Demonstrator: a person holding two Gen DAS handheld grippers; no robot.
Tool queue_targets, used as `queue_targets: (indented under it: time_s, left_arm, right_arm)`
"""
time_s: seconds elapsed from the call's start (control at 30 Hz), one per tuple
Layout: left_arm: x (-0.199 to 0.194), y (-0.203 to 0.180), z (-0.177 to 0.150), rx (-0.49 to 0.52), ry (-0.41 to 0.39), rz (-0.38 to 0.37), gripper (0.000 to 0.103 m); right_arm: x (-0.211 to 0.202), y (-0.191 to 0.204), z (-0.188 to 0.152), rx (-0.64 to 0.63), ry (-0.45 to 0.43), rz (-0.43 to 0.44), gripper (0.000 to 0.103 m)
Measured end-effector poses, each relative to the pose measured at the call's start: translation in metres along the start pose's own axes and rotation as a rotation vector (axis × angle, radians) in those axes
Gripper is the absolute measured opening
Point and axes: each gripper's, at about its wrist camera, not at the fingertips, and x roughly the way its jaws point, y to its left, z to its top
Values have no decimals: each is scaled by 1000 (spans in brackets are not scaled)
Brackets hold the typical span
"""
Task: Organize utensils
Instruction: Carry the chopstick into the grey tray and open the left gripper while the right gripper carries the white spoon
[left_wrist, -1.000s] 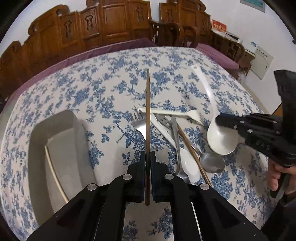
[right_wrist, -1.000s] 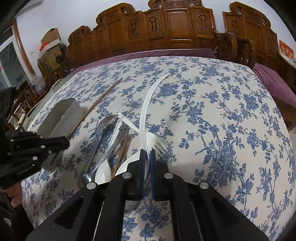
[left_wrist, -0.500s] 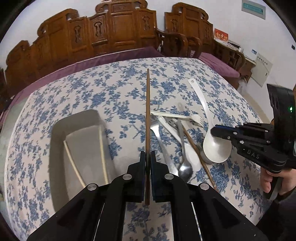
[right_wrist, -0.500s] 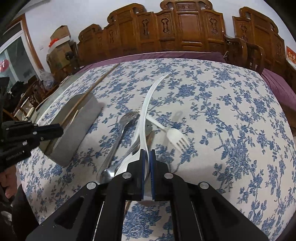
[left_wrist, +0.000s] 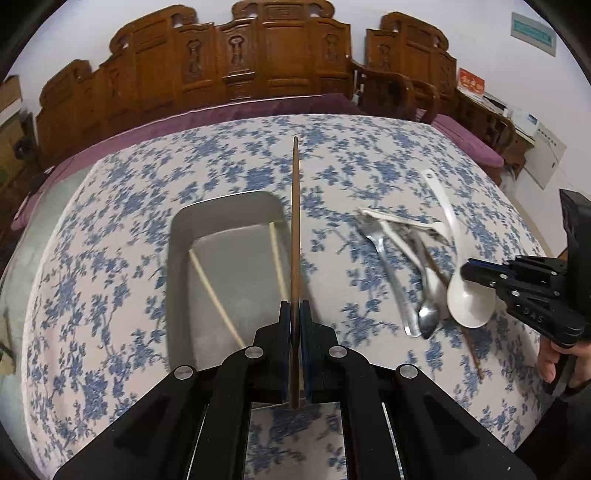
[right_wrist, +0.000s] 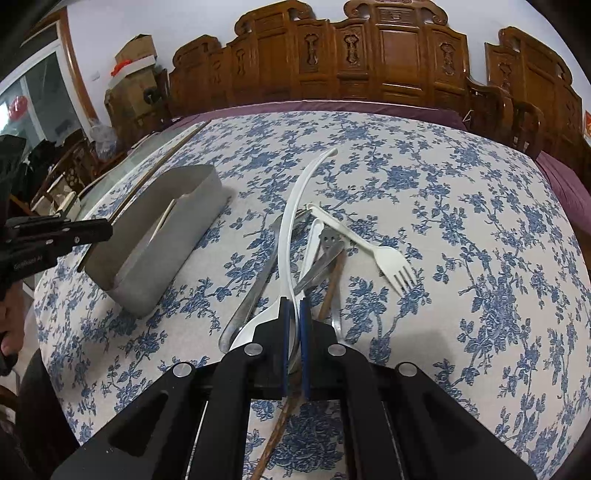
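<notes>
My left gripper (left_wrist: 294, 306) is shut on a brown wooden chopstick (left_wrist: 295, 221) that points straight ahead over the right edge of a grey metal tray (left_wrist: 192, 221). Two pale chopsticks (left_wrist: 214, 295) lie in the tray. My right gripper (right_wrist: 294, 302) is shut on the bowl end of a long white ladle (right_wrist: 295, 192), seen from the left wrist view (left_wrist: 469, 299) held at the right of a utensil pile. The pile holds a metal fork (left_wrist: 384, 254), a metal spoon (left_wrist: 428, 314), a white plastic fork (right_wrist: 384, 258) and another brown chopstick (right_wrist: 332, 284).
The table wears a blue floral cloth (left_wrist: 351, 173) with a purple cloth under it at the far edge. Carved wooden chairs (left_wrist: 266, 55) line the far side. In the right wrist view the tray (right_wrist: 155, 251) stands left of the pile, and boxes (right_wrist: 133, 70) stand far left.
My left gripper has carried the brown chopstick left, from above the utensil pile to over the tray's right edge. My right gripper has kept hold of the white ladle and shifted slightly.
</notes>
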Motion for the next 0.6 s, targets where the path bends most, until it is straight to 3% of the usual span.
queue_targets:
  time_s: [0.6]
  left_arm:
    - [28, 42, -14, -74, 60, 17, 5]
  right_arm:
    - [11, 66, 27, -59, -11, 75, 6]
